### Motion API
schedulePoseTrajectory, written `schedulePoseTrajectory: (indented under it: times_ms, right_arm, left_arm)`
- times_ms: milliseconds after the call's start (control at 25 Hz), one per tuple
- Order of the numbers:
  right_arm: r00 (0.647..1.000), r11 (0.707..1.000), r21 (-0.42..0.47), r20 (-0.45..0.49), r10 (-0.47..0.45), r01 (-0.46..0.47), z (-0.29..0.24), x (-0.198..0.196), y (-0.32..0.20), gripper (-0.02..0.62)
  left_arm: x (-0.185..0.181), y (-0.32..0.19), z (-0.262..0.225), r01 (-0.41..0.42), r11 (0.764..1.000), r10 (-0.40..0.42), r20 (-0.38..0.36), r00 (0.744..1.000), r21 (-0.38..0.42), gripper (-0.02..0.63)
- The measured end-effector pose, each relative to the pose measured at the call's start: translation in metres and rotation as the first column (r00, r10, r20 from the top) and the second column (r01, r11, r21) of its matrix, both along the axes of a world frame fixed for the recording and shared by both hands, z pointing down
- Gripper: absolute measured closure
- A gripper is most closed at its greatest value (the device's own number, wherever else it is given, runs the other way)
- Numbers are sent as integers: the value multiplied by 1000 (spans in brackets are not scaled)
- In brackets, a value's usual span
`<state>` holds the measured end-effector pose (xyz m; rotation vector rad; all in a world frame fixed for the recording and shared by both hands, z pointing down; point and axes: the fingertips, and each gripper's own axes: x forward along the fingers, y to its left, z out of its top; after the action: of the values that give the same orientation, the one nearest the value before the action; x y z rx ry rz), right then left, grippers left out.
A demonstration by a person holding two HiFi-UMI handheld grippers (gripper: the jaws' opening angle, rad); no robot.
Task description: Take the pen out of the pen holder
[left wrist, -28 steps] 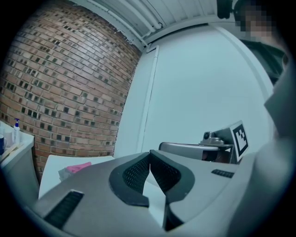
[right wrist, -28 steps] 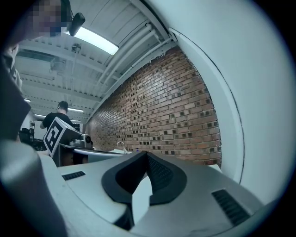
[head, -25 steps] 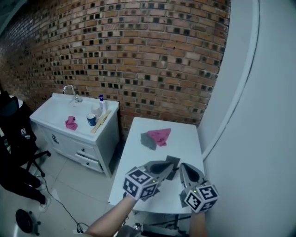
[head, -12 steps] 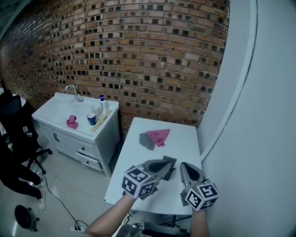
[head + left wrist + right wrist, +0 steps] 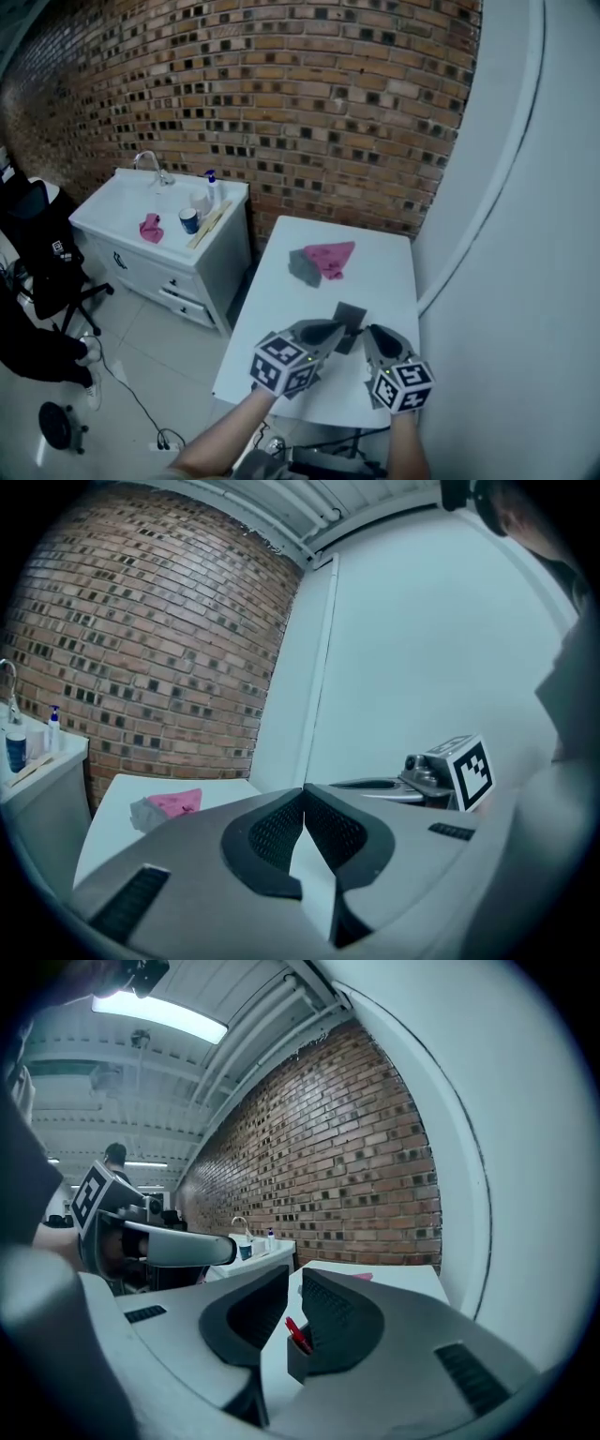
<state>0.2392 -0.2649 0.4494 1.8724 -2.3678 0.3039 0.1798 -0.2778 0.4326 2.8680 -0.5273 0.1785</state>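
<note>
On the white table (image 5: 281, 323) a dark grey pen holder (image 5: 350, 326) stands near the front edge. In the right gripper view the pen holder (image 5: 298, 1356) shows a red pen (image 5: 296, 1332) sticking out of it. My left gripper (image 5: 337, 328) hovers just left of the holder, and its tips (image 5: 303, 791) meet, so it is shut and empty. Just to the holder's right is my right gripper (image 5: 369, 332). The jaws of the right gripper (image 5: 292, 1275) have just been opening to a narrow gap; the holder lies ahead of them, not between the pads.
A pink cloth (image 5: 333, 258) and a grey cloth (image 5: 303, 267) lie at the table's far end. A white sink cabinet (image 5: 159, 225) with a blue cup (image 5: 189, 220) stands to the left. The brick wall is behind, a white wall (image 5: 525, 281) close on the right.
Both grippers have sunk toward the table and now sit closer to the pen holder. The head view has shifted a little.
</note>
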Motion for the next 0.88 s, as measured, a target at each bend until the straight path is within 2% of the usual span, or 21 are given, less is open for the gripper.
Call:
schedulePoseTrajectory:
  times_ms: [200,280,520,880]
  right_arm:
    - [1000,997,-74,-24,9,-11,39,10,-19,469]
    - [999,994,-104,-31,19,-22,57,20,-26,460]
    - [1000,984,-178,-11,28,-29,96,28,-41,460]
    - [999,970,-241,32,23,-14,132,27,-56,460]
  left_arm:
    - [2,-11,29,19,999,-18,31,999,-34,600]
    - [5,-14,39,26,999,-24,42,999,-44,601]
    - [2,-22,64,45,996,-39,71,997,-81,601]
    - [1,-25,93,55,989,-42,102,994,-135,601]
